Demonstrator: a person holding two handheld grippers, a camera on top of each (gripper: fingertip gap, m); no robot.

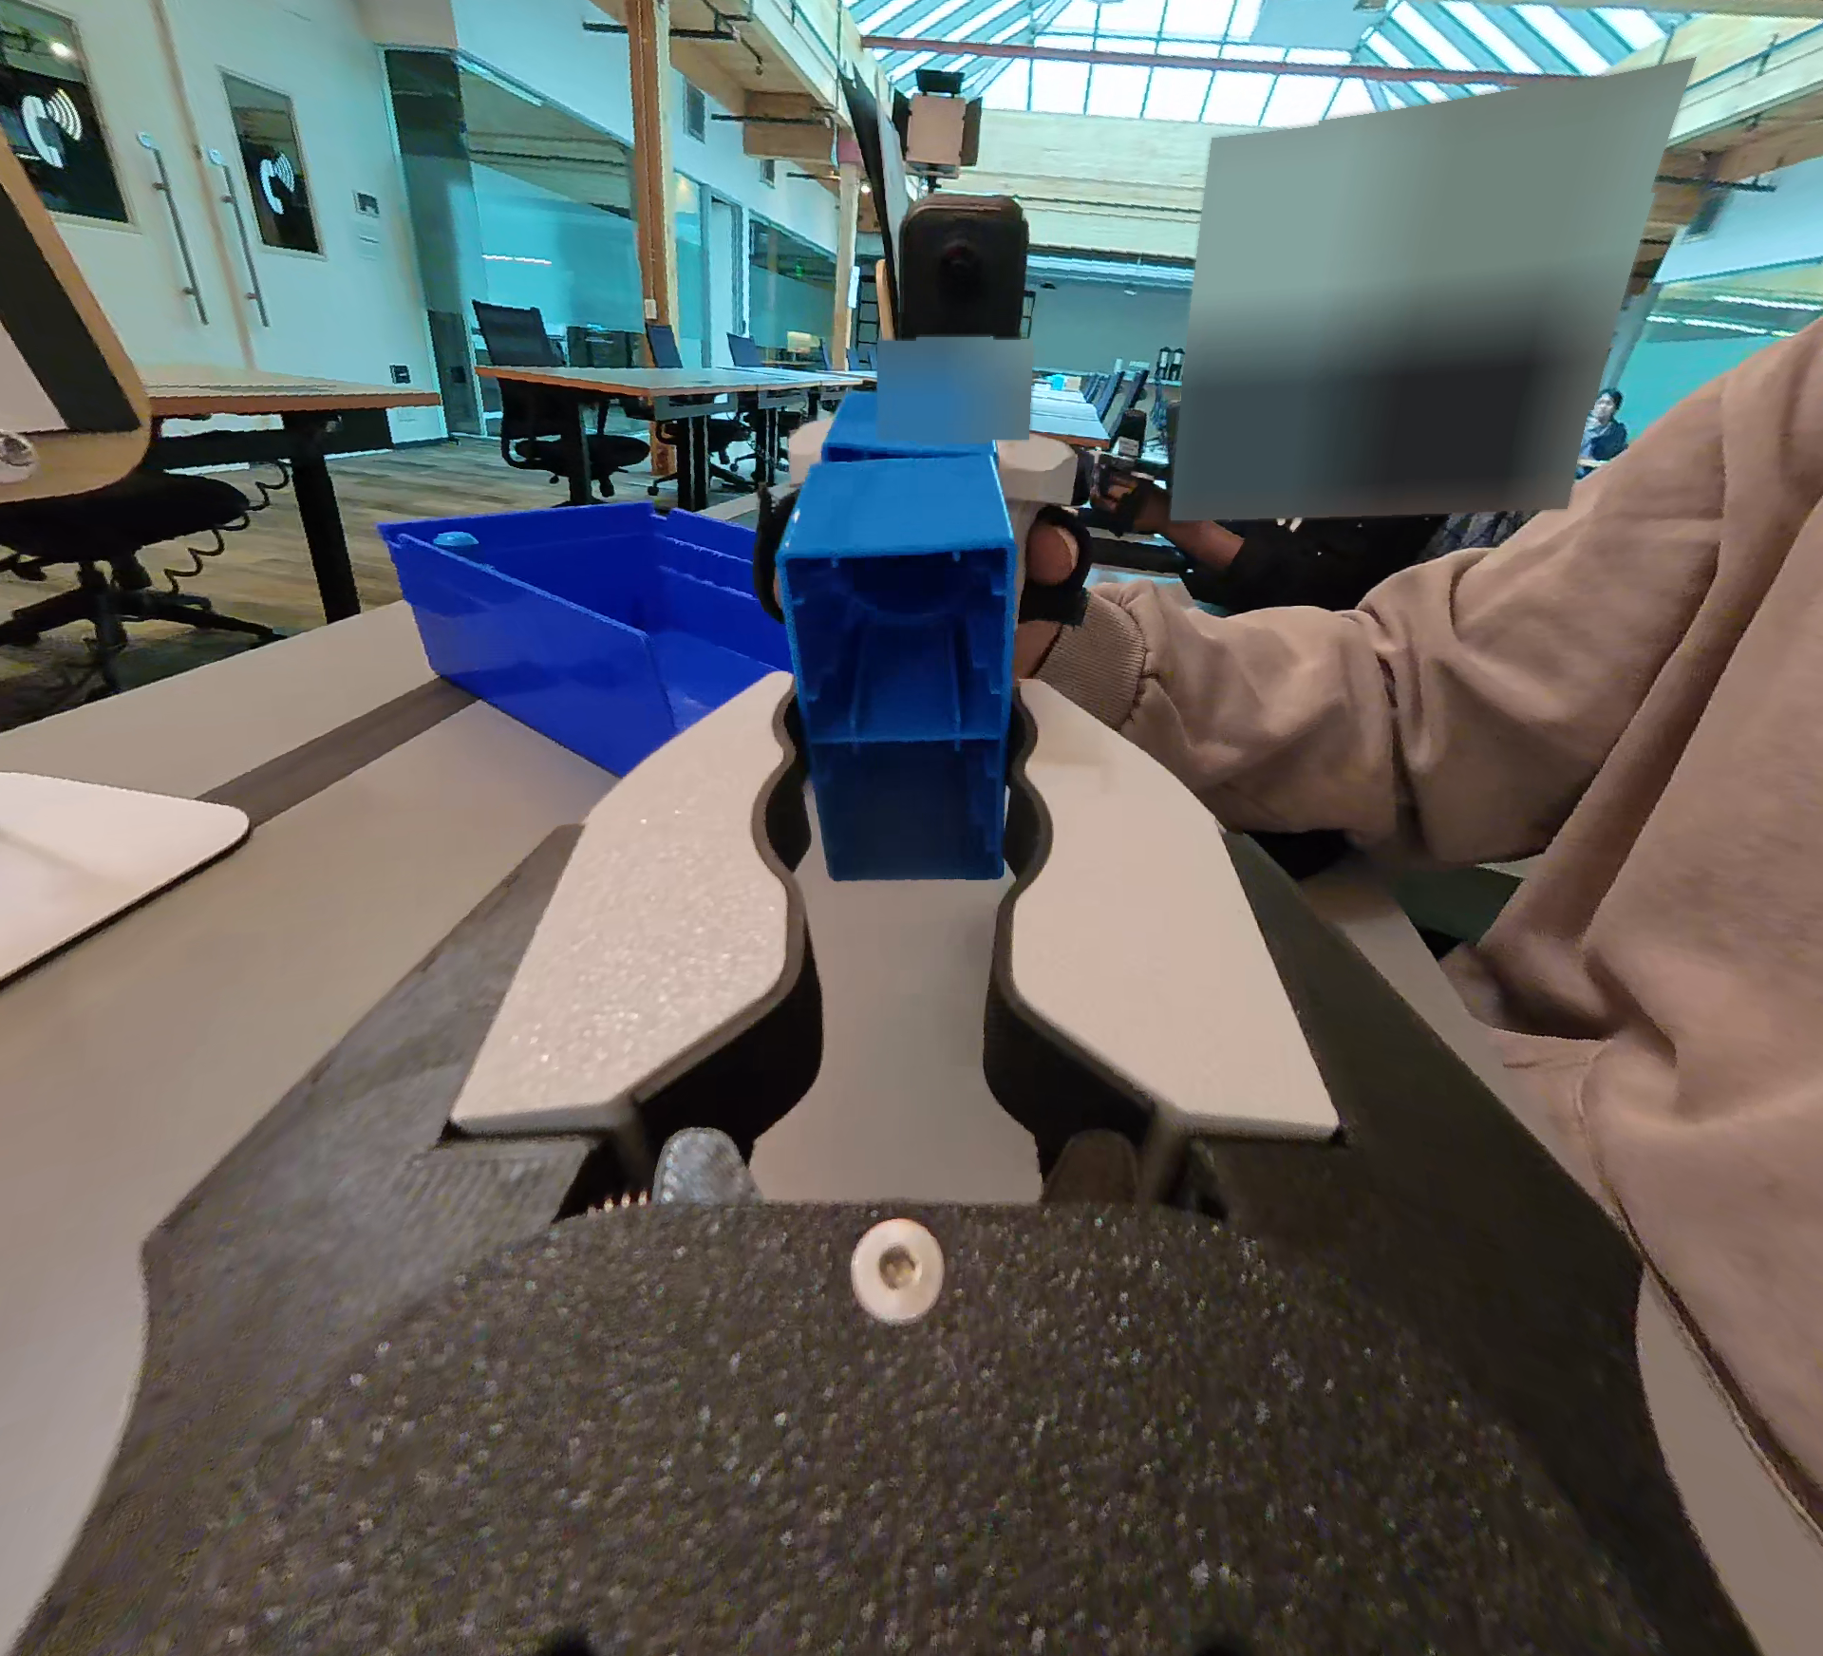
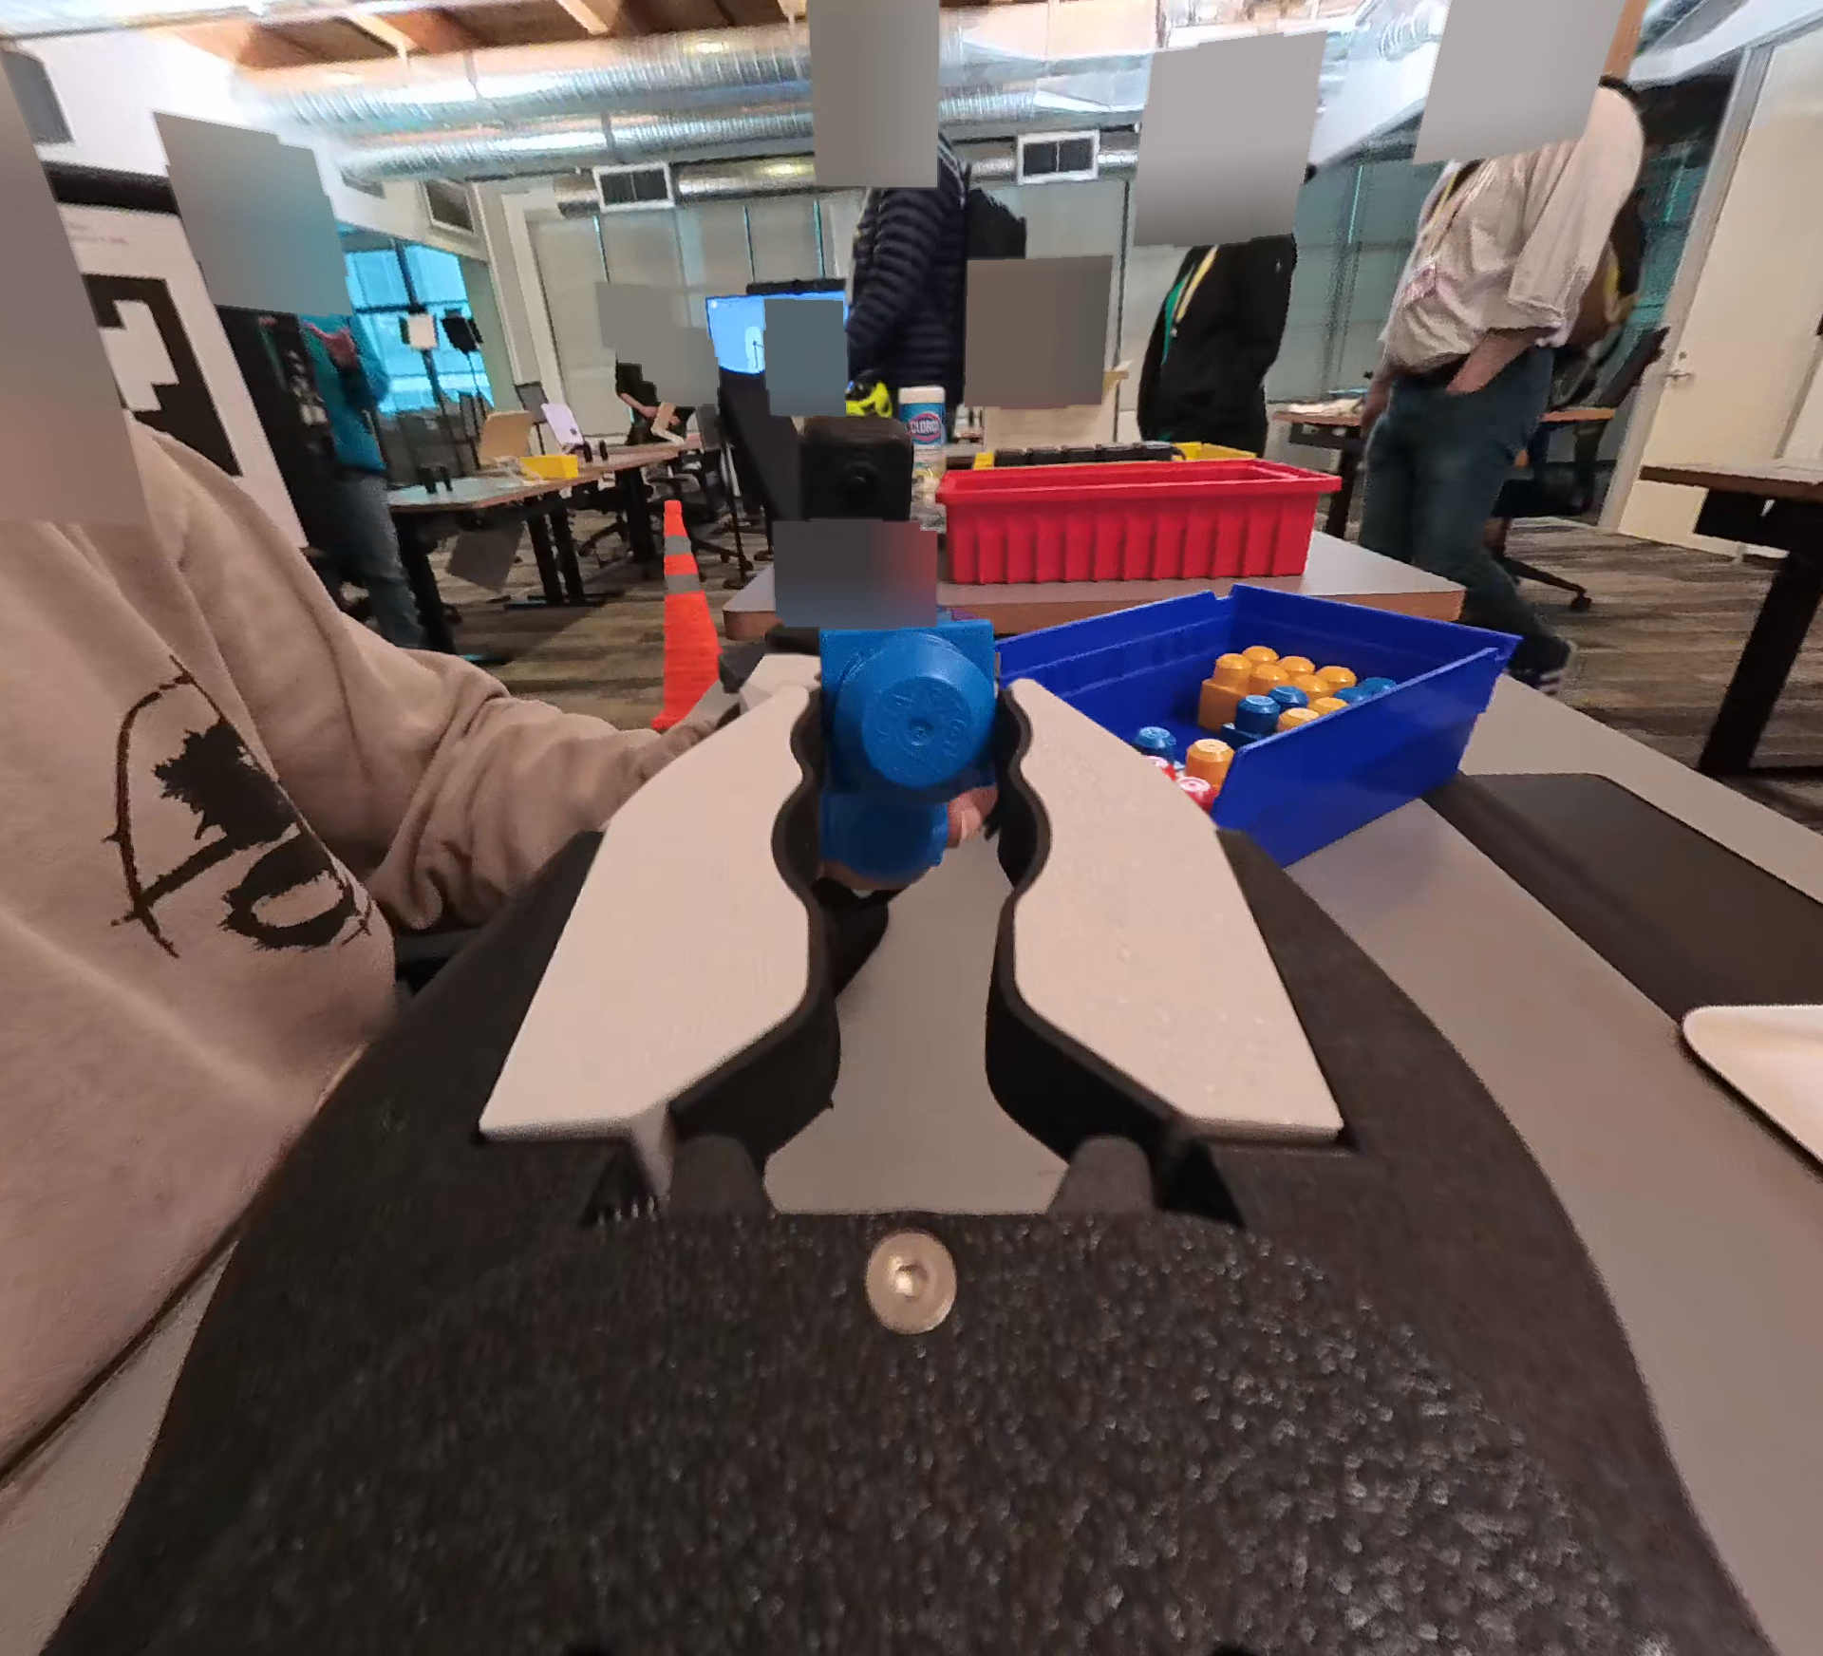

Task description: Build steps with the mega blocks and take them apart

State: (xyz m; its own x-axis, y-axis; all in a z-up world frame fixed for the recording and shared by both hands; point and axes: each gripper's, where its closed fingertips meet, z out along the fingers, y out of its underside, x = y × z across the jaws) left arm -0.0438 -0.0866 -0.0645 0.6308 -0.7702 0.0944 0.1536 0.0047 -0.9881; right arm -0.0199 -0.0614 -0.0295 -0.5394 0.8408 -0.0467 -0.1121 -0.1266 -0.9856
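Fingers (image 1: 681, 869) of the left gripper (image 1: 903, 780) are pinched on a blue mega block (image 1: 903, 701) at frame centre; the right gripper (image 2: 908, 770) pinches a blue block (image 2: 903, 740), beside the blue bin (image 2: 1381, 750) on the tabletop (image 2: 1539, 948).

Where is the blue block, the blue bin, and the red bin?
blue block (image 1: 903, 701), left wrist view, its hollow underside.
blue bin (image 2: 1381, 755), right wrist view, its outer front wall.
red bin (image 2: 1134, 538), right wrist view, its ribbed side.
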